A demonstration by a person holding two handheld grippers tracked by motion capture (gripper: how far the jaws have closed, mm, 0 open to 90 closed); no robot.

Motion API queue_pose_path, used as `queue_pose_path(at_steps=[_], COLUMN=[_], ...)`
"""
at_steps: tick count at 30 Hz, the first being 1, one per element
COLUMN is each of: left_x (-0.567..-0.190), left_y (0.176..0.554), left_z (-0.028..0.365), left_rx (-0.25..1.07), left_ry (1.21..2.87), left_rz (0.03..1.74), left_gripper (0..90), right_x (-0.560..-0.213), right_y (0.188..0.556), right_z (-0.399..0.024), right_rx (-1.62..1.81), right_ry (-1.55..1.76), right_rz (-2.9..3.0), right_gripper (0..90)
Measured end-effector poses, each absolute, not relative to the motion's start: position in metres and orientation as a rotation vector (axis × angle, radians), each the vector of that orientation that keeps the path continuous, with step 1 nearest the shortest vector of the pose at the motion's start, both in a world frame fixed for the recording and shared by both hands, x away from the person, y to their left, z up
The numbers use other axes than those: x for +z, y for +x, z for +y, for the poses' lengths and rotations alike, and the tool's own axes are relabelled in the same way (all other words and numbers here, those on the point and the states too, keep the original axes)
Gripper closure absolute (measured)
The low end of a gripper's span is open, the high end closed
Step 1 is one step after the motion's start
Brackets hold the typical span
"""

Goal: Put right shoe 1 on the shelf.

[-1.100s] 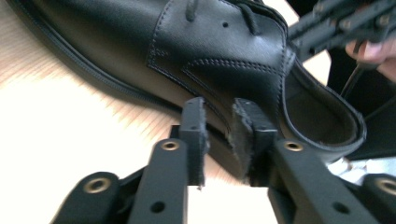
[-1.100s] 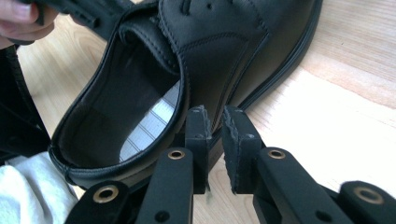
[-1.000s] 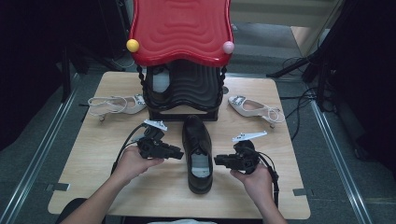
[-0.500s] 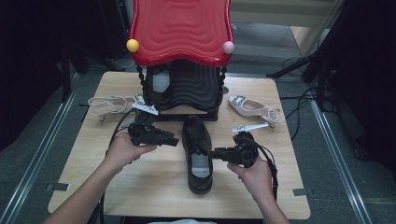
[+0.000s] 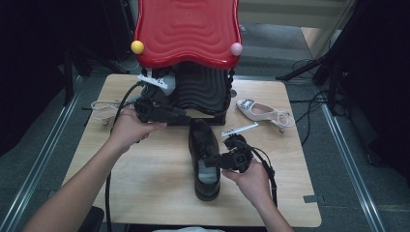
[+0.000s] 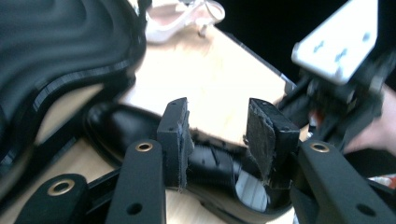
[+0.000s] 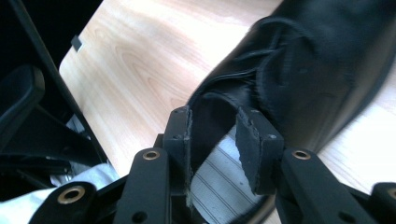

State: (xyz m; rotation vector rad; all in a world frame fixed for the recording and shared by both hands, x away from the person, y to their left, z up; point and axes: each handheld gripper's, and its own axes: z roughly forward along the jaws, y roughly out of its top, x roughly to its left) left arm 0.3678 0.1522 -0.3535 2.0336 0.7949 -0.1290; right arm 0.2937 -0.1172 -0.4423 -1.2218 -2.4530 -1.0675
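Note:
A black lace-up shoe (image 5: 205, 154) lies on the wooden table (image 5: 145, 183), toe towards the rack. My left gripper (image 5: 186, 118) hangs above the shoe's toe, beside the rack's foot. Its jaws have just been closing a little, stand open (image 6: 217, 126) and hold nothing; the shoe (image 6: 210, 163) lies below them. My right gripper (image 5: 209, 162) reaches in from the right over the shoe's mouth. Its jaws have just been opening and stand open (image 7: 217, 126) over the striped insole (image 7: 219, 182), with no pad pressing on the leather.
A black ribbed shoe rack (image 5: 203, 89) with a red wavy top (image 5: 188, 29) stands at the table's far middle. One white heeled sandal (image 5: 261, 112) lies right of it, another (image 5: 104, 107) to its left. Cables trail from both grippers.
My left gripper has risen and moved from the shoe's left side towards the rack. My right gripper has shifted left over the shoe's mouth, and its jaws have spread.

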Motion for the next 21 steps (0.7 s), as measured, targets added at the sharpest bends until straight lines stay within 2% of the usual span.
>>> queue_pose_path(at_steps=[5, 12, 21], left_x=[-0.335, -0.303, -0.269], left_y=[0.377, 0.384, 0.399], left_z=[0.153, 0.153, 0.158], left_rx=[-0.112, -0.048, -0.012], left_ry=[2.018, 2.021, 1.975], left_rz=[0.795, 0.737, 0.748], left_gripper=[56.4, 68.8, 70.6], right_x=[-0.447, -0.457, -0.470], right_y=[0.293, 0.292, 0.297], right_z=[-0.103, -0.088, -0.074], right_rx=[-1.026, -0.981, -0.913], right_ry=[-1.203, -1.187, -1.220], right_rz=[-2.459, -2.475, -2.494], right_gripper=[65.9, 64.6, 62.1])
